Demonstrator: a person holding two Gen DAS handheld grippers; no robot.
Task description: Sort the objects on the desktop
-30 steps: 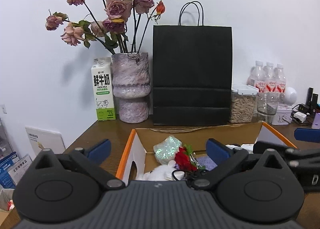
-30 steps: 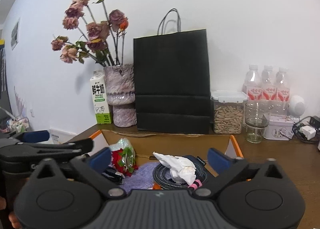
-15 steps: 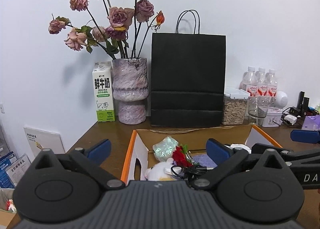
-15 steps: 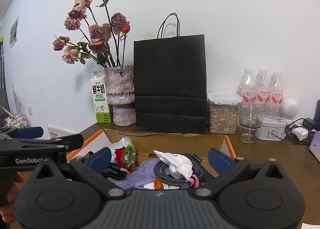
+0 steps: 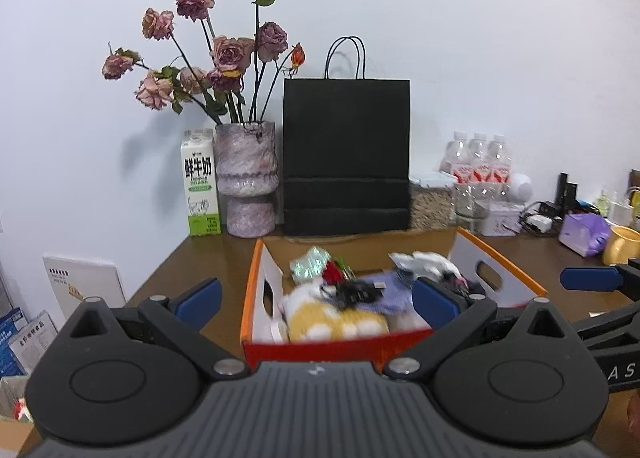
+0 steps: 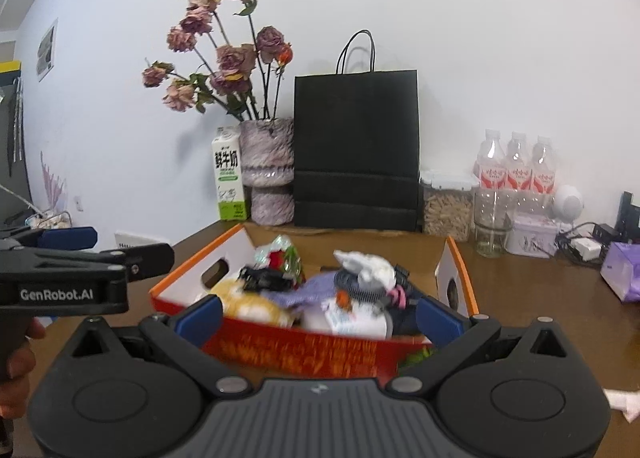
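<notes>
Box (image 5: pixel 500 270) nearer now, red-fronted, cluttered.

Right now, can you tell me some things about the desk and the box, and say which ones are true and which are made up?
1. The milk carton stands right beside the flower vase. True.
2. The cardboard box is empty. False: it is full of mixed things.
3. The black paper bag lies flat. False: it stands upright.
4. Both tools, left and right, are open and hold nothing. True.
5. Three bottles stand against the wall. True.
</notes>
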